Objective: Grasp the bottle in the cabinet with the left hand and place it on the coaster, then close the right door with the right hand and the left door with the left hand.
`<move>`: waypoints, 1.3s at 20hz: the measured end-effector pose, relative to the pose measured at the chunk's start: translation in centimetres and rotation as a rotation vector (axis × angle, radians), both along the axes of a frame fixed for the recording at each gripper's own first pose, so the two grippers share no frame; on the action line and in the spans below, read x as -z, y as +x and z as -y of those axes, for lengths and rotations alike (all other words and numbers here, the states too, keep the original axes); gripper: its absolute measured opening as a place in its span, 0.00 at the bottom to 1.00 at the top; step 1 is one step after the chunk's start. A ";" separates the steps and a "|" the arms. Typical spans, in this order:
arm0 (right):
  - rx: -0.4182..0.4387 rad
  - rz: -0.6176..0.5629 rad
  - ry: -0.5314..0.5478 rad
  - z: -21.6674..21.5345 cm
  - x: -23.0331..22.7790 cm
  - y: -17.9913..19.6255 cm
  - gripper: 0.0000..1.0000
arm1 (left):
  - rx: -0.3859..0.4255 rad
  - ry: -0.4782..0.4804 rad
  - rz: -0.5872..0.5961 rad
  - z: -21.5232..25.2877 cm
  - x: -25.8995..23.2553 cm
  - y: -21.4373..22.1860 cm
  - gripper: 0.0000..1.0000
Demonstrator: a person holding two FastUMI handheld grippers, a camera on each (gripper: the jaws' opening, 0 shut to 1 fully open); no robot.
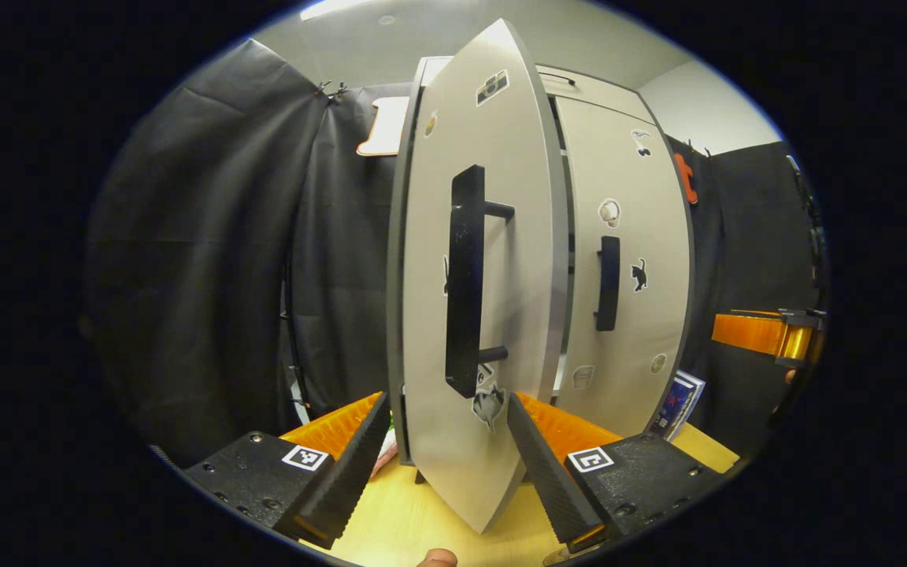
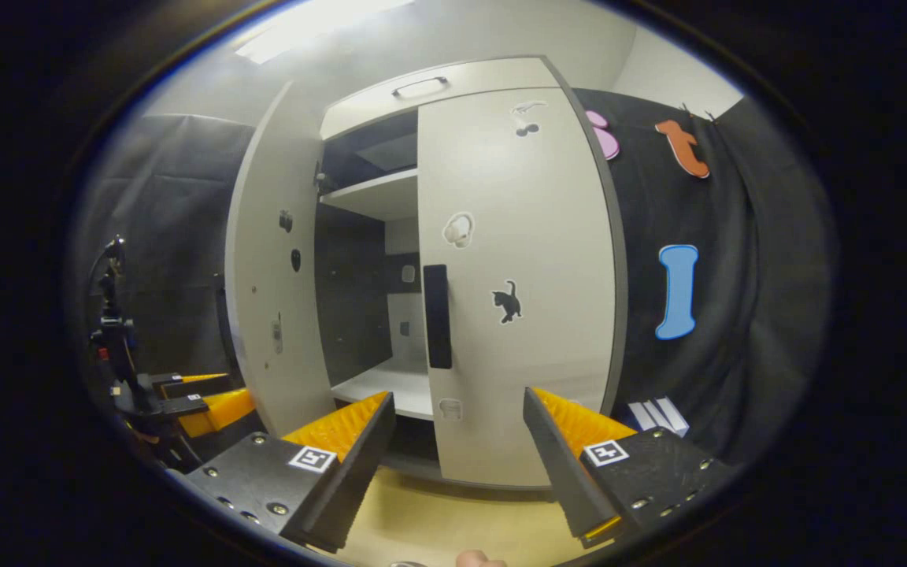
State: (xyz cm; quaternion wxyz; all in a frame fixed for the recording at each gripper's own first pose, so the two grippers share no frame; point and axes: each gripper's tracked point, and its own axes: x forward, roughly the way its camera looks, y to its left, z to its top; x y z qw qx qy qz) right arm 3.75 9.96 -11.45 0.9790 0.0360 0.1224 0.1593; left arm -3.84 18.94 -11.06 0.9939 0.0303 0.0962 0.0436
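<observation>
The cabinet's left door [image 1: 430,260] stands open and swung out toward me, its black handle [image 1: 465,276] facing the left gripper view. My left gripper [image 1: 447,402] is open, one finger on each side of that door's lower part, not pressing it. The right door [image 1: 627,260] is shut against the cabinet, with its black handle [image 1: 608,283] beside the seam. In the right gripper view my right gripper [image 2: 457,398] is open in front of the shut right door [image 2: 516,276] and its handle [image 2: 436,315]. The left door [image 2: 272,276] stands ajar, baring a white shelf [image 2: 386,386]. The left gripper [image 2: 186,402] sits at the far left.
The cabinet stands on a light wooden table [image 1: 390,512]. A blue and white box [image 1: 678,405] leans at the cabinet's right foot. A drawer front with a handle [image 2: 422,85] tops the cabinet. The right gripper [image 1: 768,335] hangs at the far right.
</observation>
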 end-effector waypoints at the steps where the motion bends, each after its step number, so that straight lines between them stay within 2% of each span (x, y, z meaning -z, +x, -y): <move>1: 0.007 0.001 0.001 0.3 -0.1 0.0 0.99 | 0.012 -0.003 -0.003 0.5 0.1 0.3 0.90; 2: 0.013 0.001 -0.001 0.6 -0.1 0.0 0.99 | 0.020 -0.009 -0.004 0.9 0.2 0.5 0.95; 8: 0.043 0.009 -0.008 1.9 -0.1 0.1 0.99 | 0.049 -0.029 -0.013 2.4 0.6 1.0 0.95; 9: 0.045 0.009 -0.009 1.9 0.0 0.1 0.99 | 0.050 -0.029 -0.014 2.4 0.7 1.1 0.90; 10: 0.046 0.010 -0.009 2.0 0.0 0.1 0.99 | 0.051 -0.029 -0.014 2.5 0.6 1.0 0.95; 11: 0.047 0.010 -0.009 2.1 0.0 0.2 0.99 | 0.052 -0.029 -0.014 2.5 0.6 1.1 0.95; 12: 0.046 0.010 -0.008 2.1 0.0 0.1 0.99 | 0.053 -0.027 -0.014 2.6 0.5 1.0 0.90; 13: 0.047 0.009 -0.008 2.1 0.1 0.1 0.99 | 0.051 -0.025 -0.014 2.6 0.5 1.1 0.90; 14: 0.046 0.009 -0.008 2.1 0.2 0.2 0.99 | 0.051 -0.024 -0.015 2.7 0.4 1.2 0.95; 26: 0.052 0.012 0.002 2.4 0.5 0.6 0.99 | 0.066 -0.008 -0.011 4.3 -0.1 1.8 0.95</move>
